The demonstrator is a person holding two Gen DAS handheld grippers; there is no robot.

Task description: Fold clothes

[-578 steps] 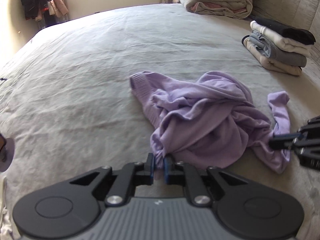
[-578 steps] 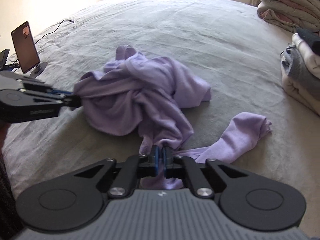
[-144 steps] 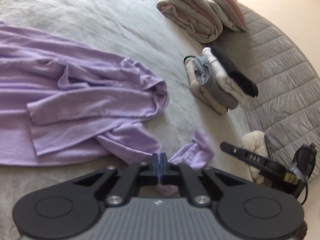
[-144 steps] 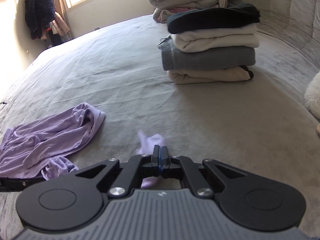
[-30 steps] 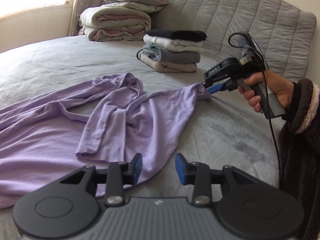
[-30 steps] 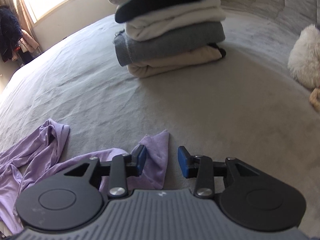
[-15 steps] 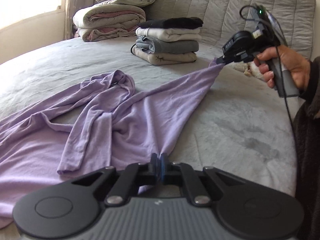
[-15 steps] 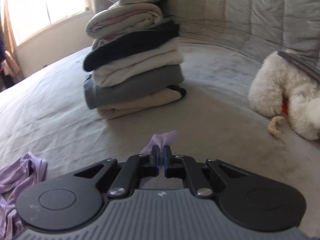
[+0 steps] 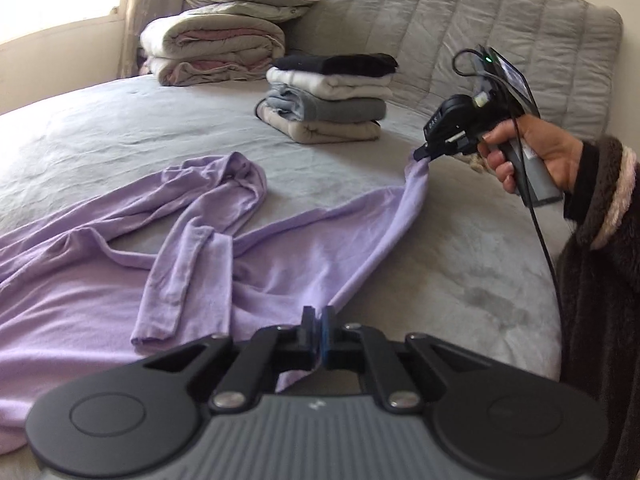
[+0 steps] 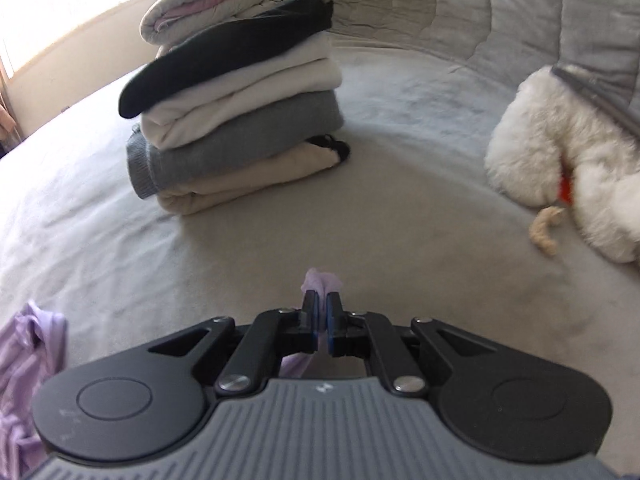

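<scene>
Left gripper: jaws closed tight on the near edge of the lilac garment, a fold of cloth pinched between the blue pads and a tail of it hanging below them. Right gripper: jaws likewise clamped on a far corner of the same garment; in the right wrist view a small tuft of lilac cloth protrudes past the closed fingertips. Between the two grips a band of fabric runs taut and lifted off the bed. The remainder of the garment lies spread and creased on the grey cover to the left, one sleeve folded across the body, another part bunched into a loop farther back.

A hand holds the right gripper's handle; a dark fleecy sleeve with a pale cuff fills the right margin, and a cable hangs from the handle. Beyond the garment, well apart from it, stands a stack of folded clothes: black on top, then cream, grey and beige. Behind it are folded quilts with a pillow, against a quilted headboard. A white fluffy object, probably a soft toy, lies right of the stack; its outline is blurred.
</scene>
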